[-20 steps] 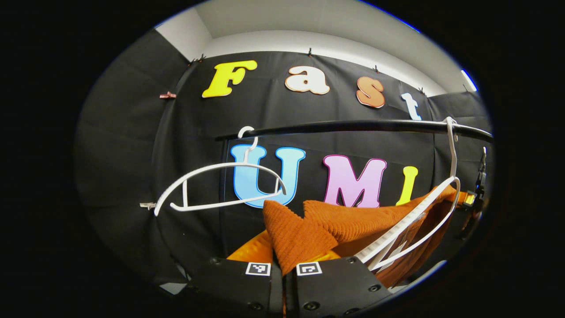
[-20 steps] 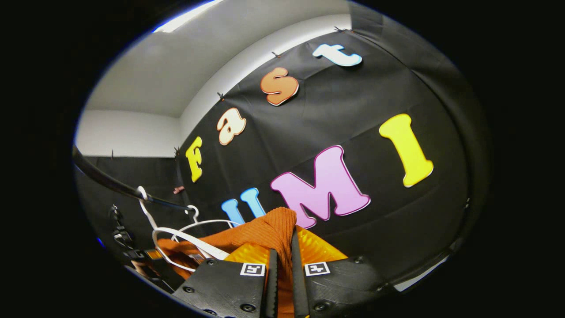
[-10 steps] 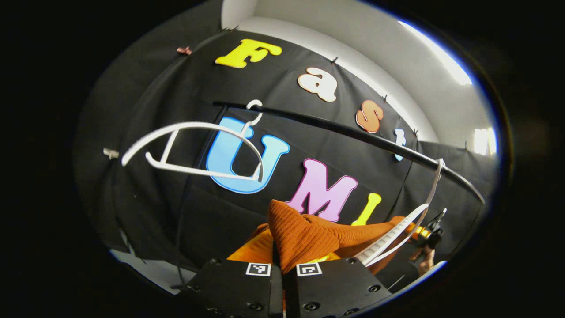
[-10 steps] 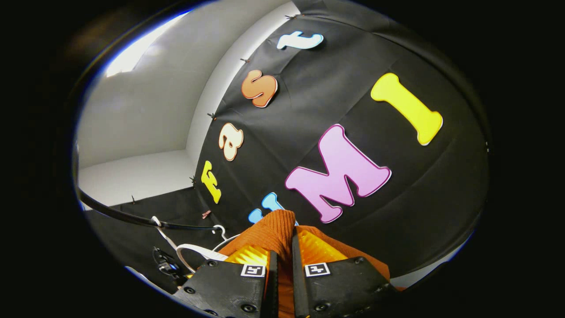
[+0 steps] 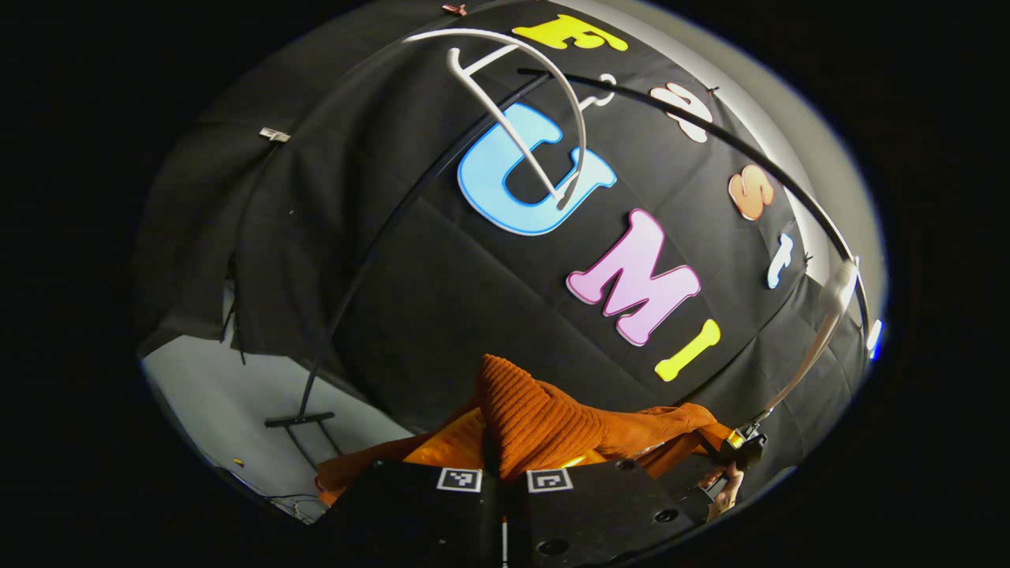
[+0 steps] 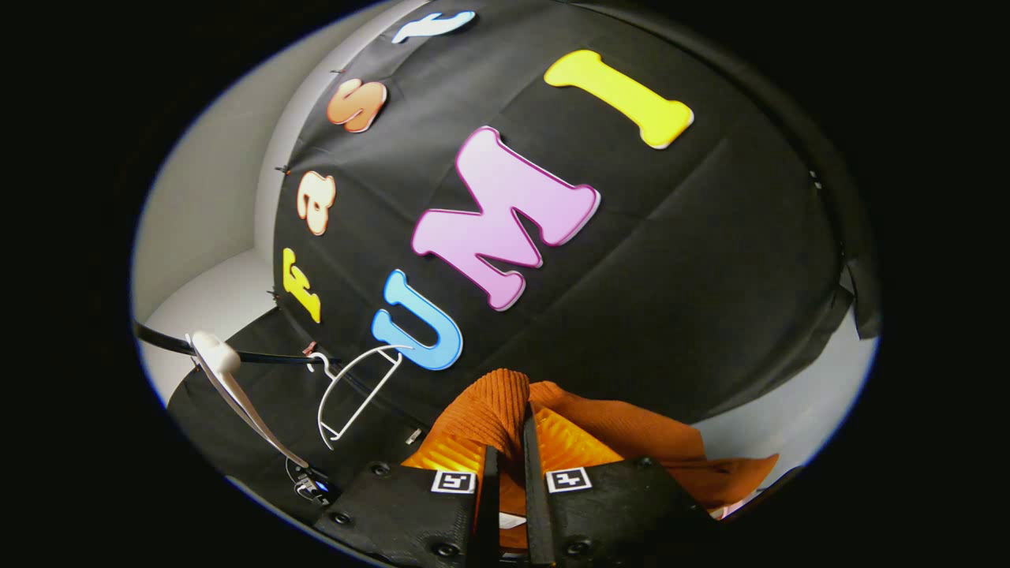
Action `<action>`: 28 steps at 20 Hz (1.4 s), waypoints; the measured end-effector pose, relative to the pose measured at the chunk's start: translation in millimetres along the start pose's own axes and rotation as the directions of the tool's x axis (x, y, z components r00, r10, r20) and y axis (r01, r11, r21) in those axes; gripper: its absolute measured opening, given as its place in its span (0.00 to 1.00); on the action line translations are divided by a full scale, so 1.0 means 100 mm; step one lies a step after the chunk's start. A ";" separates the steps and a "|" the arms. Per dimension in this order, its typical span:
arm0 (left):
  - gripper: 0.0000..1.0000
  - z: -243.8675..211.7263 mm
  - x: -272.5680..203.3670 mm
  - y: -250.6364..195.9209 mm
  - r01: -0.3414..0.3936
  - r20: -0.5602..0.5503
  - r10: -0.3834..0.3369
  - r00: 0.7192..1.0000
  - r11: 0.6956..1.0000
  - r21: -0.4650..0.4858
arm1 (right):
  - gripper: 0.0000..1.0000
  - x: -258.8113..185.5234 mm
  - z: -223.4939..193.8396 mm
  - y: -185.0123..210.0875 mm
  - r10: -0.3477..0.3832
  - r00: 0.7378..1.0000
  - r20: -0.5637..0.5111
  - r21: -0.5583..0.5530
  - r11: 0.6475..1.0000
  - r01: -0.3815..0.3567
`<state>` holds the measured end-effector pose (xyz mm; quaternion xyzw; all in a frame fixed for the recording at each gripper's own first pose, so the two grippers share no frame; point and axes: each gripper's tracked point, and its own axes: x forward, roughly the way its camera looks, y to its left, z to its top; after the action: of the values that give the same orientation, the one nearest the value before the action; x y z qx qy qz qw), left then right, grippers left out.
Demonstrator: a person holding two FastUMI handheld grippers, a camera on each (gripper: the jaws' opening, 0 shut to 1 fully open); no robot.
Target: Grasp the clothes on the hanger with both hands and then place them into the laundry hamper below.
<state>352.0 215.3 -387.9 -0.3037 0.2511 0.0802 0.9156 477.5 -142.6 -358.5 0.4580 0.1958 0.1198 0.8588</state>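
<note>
An orange sweater (image 5: pixel 544 418) is pinched between the closed fingers of the left hand-held gripper (image 5: pixel 503 481). It (image 6: pixel 489 410) is likewise clamped by the right hand-held gripper (image 6: pixel 505 483), below the rail (image 5: pixel 710 134) and off the white hangers (image 6: pixel 355 394).

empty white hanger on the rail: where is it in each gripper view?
Left gripper view: empty white hanger at top centre, over the blue letter.
Right gripper view: lower left, beside the same letter.
Shared landmark: black rail, which carries its hook.
</note>
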 end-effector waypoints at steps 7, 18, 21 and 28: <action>0.07 -0.69 -0.11 -0.16 -0.013 -0.096 0.005 0.995 0.996 -0.083 | 0.18 -0.12 -1.33 0.28 0.005 0.970 -0.244 0.046 0.999 0.007; 0.06 -1.63 -0.15 -0.72 0.008 -0.261 -0.018 0.965 0.999 -0.036 | 0.18 -0.39 -2.54 0.55 -0.072 0.875 -0.479 -0.097 0.995 0.029; 0.07 -1.94 -0.17 -0.70 -0.010 -0.330 0.019 0.944 1.000 0.029 | 0.18 -0.65 -2.68 0.30 -0.157 0.841 -0.518 -0.185 0.980 0.068; 0.07 -2.50 -0.05 -0.51 -0.148 -0.496 0.097 0.863 0.987 -0.065 | 0.19 -0.82 -2.87 -0.39 -0.362 0.730 -0.579 -0.264 0.931 0.252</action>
<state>259.7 25.2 -531.5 -0.3432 0.4900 0.0708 0.7982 277.0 16.3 -516.4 0.2804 0.5287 0.1351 0.7897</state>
